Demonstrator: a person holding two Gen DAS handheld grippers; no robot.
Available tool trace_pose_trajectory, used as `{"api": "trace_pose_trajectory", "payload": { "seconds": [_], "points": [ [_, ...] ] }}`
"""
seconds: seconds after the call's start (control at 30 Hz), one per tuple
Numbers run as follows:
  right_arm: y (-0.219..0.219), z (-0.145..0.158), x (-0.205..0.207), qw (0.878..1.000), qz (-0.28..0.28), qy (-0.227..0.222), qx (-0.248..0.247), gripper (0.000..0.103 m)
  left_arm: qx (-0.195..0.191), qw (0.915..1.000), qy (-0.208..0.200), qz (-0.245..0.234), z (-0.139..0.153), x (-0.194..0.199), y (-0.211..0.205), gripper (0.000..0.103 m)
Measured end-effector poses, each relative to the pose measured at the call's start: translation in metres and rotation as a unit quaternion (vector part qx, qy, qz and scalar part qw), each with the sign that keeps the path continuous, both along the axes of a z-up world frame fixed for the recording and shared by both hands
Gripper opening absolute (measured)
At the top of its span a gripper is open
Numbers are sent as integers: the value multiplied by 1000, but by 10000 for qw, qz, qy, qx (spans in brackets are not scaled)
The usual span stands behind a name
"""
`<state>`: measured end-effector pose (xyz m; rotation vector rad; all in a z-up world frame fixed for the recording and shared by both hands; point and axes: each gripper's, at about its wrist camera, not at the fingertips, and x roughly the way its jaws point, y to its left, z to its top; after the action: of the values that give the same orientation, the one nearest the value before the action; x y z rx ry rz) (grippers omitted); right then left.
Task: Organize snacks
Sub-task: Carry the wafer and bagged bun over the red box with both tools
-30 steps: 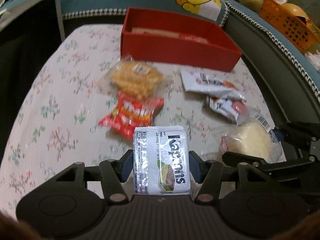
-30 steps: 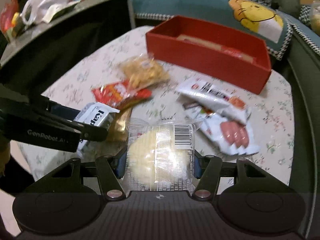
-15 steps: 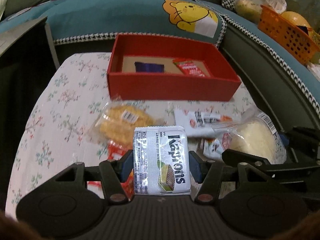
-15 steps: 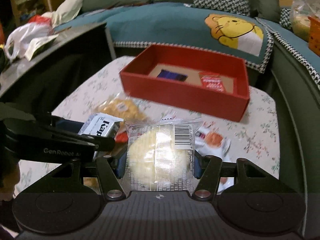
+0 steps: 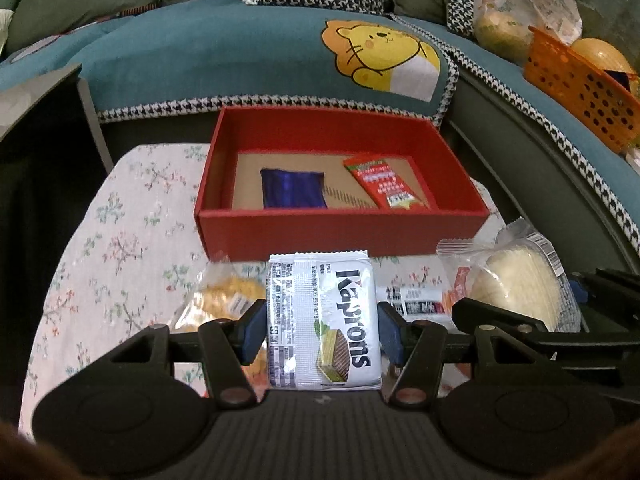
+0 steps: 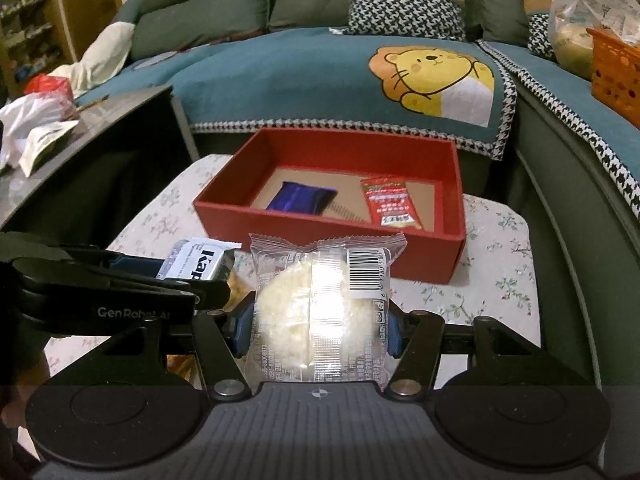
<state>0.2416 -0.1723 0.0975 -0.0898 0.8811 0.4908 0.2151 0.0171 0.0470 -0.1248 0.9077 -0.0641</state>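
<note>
My two wrist cameras sit side by side, raised above the floral tablecloth (image 5: 120,240), both facing the nearby open red cardboard box (image 5: 340,232) (image 6: 320,240) and teal sofa (image 6: 280,76) they share.

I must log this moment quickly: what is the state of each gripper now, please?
Left gripper: closed, holding the Kaprons wafer packet.
Right gripper: closed, holding the clear-wrapped pale round cake.
</note>
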Motion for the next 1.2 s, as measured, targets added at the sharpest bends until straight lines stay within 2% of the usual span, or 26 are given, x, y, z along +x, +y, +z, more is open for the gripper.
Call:
{"api": "trace_pose_trajectory", "payload": {
  "seconds": [0.53,1.2],
  "points": [
    [-1,4,50,9995,-251,-157,117,66,170,9993,-242,211,12,54,-3,87],
    [-1,-6,95,9991,-337,-191,159,66,273,9983,-288,435,5,103,-6,87]
  ]
}}
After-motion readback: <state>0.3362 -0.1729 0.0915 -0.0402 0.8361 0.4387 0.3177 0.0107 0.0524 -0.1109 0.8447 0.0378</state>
